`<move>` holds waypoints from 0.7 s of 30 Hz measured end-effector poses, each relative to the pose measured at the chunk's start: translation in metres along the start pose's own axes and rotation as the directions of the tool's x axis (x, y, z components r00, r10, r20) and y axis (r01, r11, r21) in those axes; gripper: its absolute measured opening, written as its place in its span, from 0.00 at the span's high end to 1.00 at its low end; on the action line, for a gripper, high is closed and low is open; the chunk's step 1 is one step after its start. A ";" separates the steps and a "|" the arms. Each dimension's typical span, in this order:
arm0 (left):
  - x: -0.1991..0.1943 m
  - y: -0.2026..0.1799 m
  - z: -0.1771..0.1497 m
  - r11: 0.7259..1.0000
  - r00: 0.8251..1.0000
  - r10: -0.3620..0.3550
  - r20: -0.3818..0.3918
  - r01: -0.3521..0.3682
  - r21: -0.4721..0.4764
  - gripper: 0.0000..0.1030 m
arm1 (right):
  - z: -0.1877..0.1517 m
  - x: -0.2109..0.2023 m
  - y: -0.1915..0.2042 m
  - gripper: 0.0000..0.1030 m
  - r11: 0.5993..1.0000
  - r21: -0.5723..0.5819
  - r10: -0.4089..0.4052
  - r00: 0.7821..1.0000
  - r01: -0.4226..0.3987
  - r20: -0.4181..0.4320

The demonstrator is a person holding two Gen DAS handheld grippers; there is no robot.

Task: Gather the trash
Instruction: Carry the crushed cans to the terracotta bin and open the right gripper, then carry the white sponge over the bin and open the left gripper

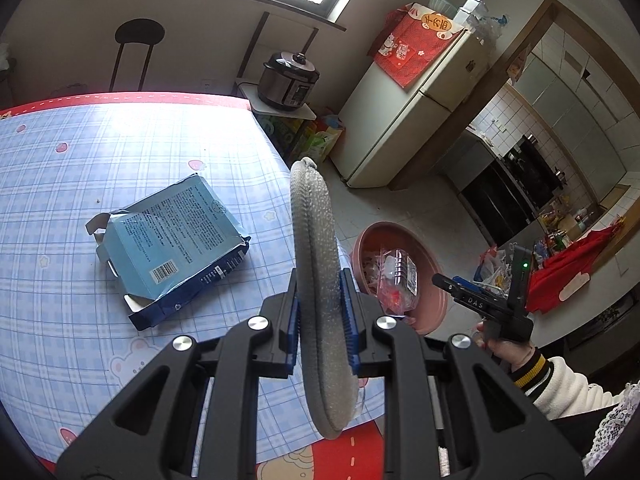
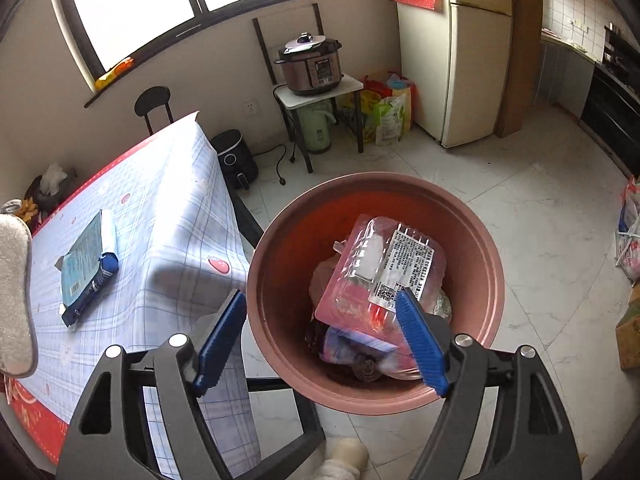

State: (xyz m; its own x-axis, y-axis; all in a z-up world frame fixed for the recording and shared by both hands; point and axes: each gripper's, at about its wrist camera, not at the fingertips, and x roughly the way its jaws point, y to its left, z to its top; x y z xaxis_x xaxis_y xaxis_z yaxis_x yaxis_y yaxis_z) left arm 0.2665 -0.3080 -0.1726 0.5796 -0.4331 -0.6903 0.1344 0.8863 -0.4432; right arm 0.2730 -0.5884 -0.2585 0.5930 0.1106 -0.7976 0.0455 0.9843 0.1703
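L gripper [image 1: 320, 312] is clamped narrow on a grey pad [image 1: 316, 264], held edge-up over the table [image 1: 60, 184] edge. R gripper [image 2: 320, 332] is standing wide w/ nothing between the pads, over the bin [image 2: 472, 224]; a clear tray [image 2: 384, 268] is lying inside on other trash. A flattened blue box [image 1: 172, 236] is being left on the table, well apart from the bin. Next pickup, judged: the box is to be approached low by the R gripper, jaws kept wide, one edge being pinched, since the flat face is offering no grip. Risk: box sliding on the smooth cloth
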 end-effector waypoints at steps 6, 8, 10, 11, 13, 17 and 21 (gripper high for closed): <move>0.010 -0.010 0.005 0.999 0.999 -0.030 -0.019 0.031 0.041 0.79 | 0.000 -0.030 -0.019 0.06 0.996 0.056 -0.078 0.995 0.075 0.057; 0.018 -0.018 0.008 0.997 0.998 -0.044 -0.035 0.046 0.060 0.79 | -0.002 -0.040 -0.026 0.05 0.993 0.069 -0.104 0.992 0.099 0.066; 0.029 -0.026 0.012 0.995 0.997 -0.059 -0.052 0.063 0.077 0.79 | -0.006 -0.048 -0.030 0.05 0.990 0.075 -0.123 0.990 0.118 0.069; 0.035 -0.031 0.014 0.994 0.996 -0.067 -0.062 0.073 0.087 0.79 | -0.009 -0.051 -0.033 0.05 0.989 0.079 -0.129 0.989 0.124 0.068; 0.050 -0.044 0.018 0.990 0.993 -0.083 -0.080 0.091 0.108 0.79 | -0.015 -0.058 -0.039 0.05 0.988 0.086 -0.137 0.988 0.131 0.065; 0.090 -0.074 0.025 0.983 0.989 -0.087 -0.121 0.105 0.148 0.79 | -0.027 -0.070 -0.051 0.05 0.984 0.097 -0.155 0.986 0.149 0.056; 0.134 -0.105 0.030 0.978 0.984 -0.079 -0.160 0.108 0.178 0.79 | -0.038 -0.079 -0.070 0.05 0.979 0.113 -0.177 0.983 0.171 0.045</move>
State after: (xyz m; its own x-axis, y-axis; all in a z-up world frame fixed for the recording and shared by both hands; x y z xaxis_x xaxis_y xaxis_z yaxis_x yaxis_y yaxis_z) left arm 0.3538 -0.4539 -0.2015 0.4314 -0.5227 -0.7353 0.3370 0.8494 -0.4061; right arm 0.1924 -0.6604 -0.2293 0.6114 -0.0717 -0.7881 0.2371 0.9667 0.0960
